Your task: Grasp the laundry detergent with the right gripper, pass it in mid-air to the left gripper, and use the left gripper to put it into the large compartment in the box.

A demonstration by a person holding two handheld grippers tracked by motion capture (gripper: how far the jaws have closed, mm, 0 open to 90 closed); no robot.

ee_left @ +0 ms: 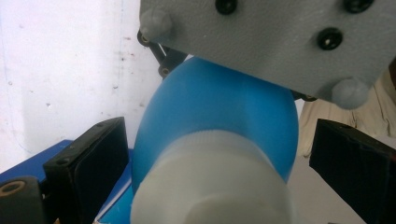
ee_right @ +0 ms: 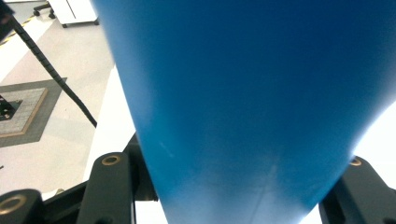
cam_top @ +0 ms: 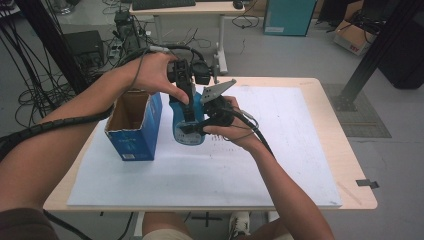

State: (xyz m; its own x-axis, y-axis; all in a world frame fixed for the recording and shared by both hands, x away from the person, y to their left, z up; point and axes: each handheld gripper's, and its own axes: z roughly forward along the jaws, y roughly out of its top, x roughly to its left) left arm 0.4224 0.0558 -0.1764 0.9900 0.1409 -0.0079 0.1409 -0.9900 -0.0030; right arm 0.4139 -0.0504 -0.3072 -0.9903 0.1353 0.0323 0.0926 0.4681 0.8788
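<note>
The desk [cam_top: 320, 150] carries a white sheet [cam_top: 280, 145] that covers most of its top. An open blue carton [cam_top: 134, 125] stands on the left part of the sheet, mouth upward. Just to the right of the carton, a blue bottle [cam_top: 187, 127] with a white cap [ee_left: 210, 186] is held above the sheet, between both tools. The right tool [cam_top: 212, 120] pinches the bottle body; in the right gripper view the blue wall [ee_right: 252, 102] sits pressed between its two black jaws. The left tool [cam_top: 186, 95] comes down from above at the bottle's cap end. In the left gripper view its jaws stand spread, one on each side of the cap, with a gap visible on both sides.
</note>
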